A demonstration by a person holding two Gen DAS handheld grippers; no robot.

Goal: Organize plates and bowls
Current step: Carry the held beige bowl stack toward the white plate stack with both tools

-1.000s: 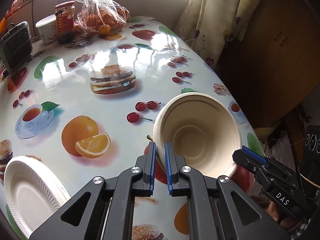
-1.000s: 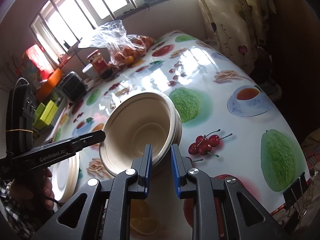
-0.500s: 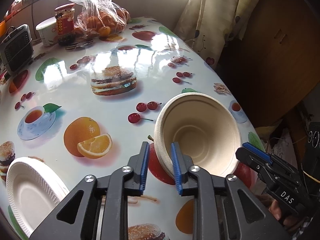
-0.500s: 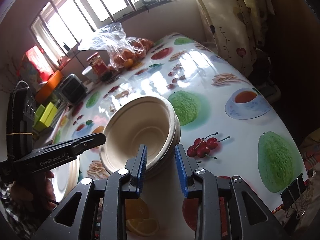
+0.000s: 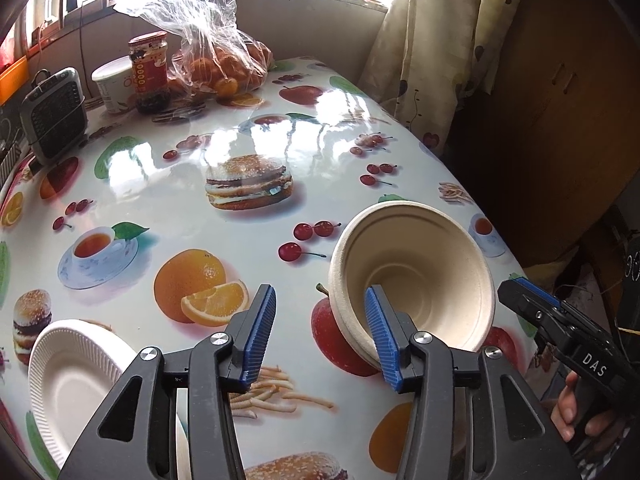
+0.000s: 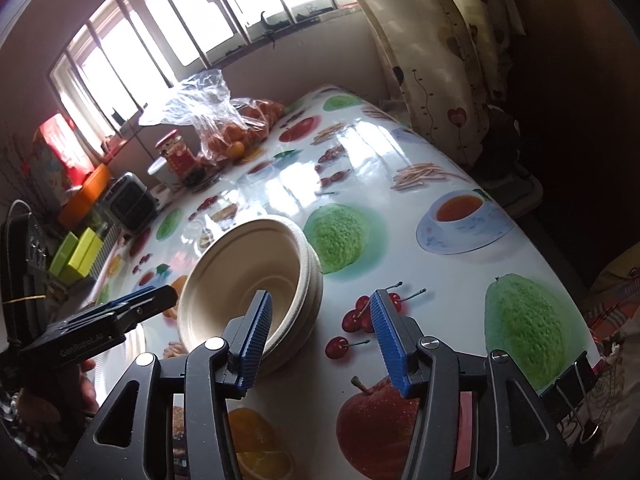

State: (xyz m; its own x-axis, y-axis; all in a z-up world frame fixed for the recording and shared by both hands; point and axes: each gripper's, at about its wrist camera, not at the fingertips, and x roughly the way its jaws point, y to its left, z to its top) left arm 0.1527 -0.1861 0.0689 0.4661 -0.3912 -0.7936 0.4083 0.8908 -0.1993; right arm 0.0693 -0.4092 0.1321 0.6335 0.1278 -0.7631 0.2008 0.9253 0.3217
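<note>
A stack of nested tan paper bowls (image 5: 416, 276) rests on the fruit-print table (image 5: 248, 128), slightly tilted. My left gripper (image 5: 320, 336) straddles the stack's near-left rim, its right pad inside the bowl. Its jaws are opening and neither pad presses the rim. My right gripper (image 6: 322, 340) straddles the opposite rim of the bowls (image 6: 248, 280), left pad inside. It is opening too, with clear gaps on both sides. Each gripper shows in the other's view: the right gripper (image 5: 516, 290), the left gripper (image 6: 160, 296). A white ridged paper plate (image 5: 72, 376) lies left of my left gripper.
At the table's far end stand a bag of oranges (image 5: 224, 64), a red jar (image 5: 148, 72), a white tub (image 5: 110, 88) and a small grey fan heater (image 5: 54, 116). A curtain (image 5: 420, 40) and dark cabinet lie beyond the right edge. A binder clip (image 6: 576, 384) grips the cloth.
Both grippers were shut on opposite rims of the bowl stack and have opened wide. The stack stays on the table between them.
</note>
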